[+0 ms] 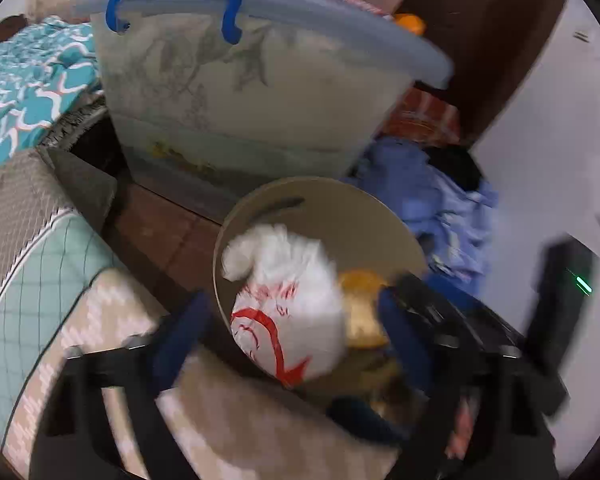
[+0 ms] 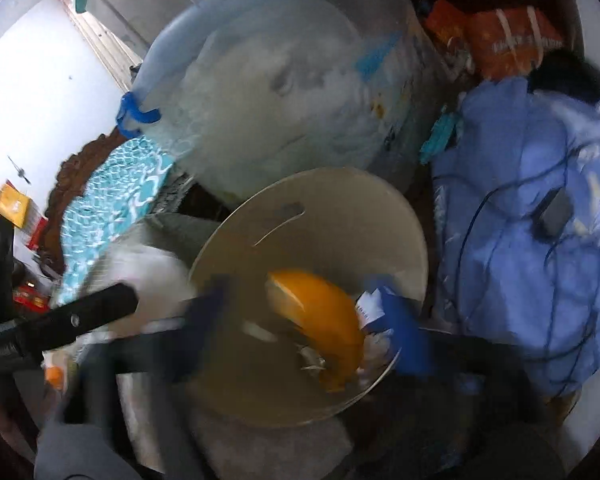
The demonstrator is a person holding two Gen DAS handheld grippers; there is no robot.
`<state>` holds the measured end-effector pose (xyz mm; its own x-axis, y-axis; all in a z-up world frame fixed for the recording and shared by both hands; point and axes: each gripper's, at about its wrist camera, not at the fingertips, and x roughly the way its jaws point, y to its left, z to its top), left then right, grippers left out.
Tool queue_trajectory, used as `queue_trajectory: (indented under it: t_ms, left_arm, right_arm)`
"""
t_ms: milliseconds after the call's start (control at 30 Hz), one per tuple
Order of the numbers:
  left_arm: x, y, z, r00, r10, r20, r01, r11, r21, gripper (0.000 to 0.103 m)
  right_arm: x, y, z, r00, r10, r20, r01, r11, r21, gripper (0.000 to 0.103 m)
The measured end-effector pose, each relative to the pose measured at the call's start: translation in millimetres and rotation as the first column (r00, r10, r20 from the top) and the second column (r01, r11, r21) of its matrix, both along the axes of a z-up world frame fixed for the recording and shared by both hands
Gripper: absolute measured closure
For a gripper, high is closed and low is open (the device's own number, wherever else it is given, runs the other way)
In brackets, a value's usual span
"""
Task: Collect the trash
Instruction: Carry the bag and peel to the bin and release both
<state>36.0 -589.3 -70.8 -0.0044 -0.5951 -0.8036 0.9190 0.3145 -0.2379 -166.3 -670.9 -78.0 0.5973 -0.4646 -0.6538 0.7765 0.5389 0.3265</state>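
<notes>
A round beige bin stands on the floor, and both grippers hover over its mouth. In the left wrist view a knotted white plastic bag with red print hangs blurred at the bin's mouth. It sits between the blue fingers of my left gripper, whose jaws stand wide and clear of it. An orange wrapper lies beside it. In the right wrist view the same bin holds the orange wrapper and white paper scraps. My right gripper is open around them, touching nothing.
A translucent storage tub with a blue handle stands right behind the bin. A pile of blue cloth with a cable lies to the right, orange bags beyond it. Teal bedding and a checked mattress are on the left.
</notes>
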Motion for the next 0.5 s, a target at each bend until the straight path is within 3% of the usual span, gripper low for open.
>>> queue_trajectory:
  t_ms: [100,267,367,433,500]
  left_arm:
    - [-1,-11,-8,1.000,0.007,0.006,-0.007,0.999,0.035,0.017]
    - [7,33,16,0.998,0.046,0.034,-0.046,0.999,-0.025,0.017]
    - [14,90,40,0.993,0.100,0.055,-0.095,0.990,-0.101,0.017]
    - [21,135,51,0.986,0.157,0.059,-0.149,0.980,-0.129,0.017]
    - [28,180,58,0.970,0.231,0.070,-0.221,0.967,-0.127,0.017]
  right_arm:
    - [-4,7,16,1.000,-0.011,-0.007,0.010,0.996,-0.094,0.023]
    - [-19,29,51,0.987,-0.019,0.160,0.043,0.988,-0.150,0.026]
    - [1,41,61,0.968,0.069,0.241,-0.039,0.991,-0.125,0.028]
    - [32,58,63,0.939,0.179,0.293,-0.160,0.983,-0.088,0.029]
    - [69,85,62,0.891,0.308,0.333,-0.308,0.950,-0.057,0.030]
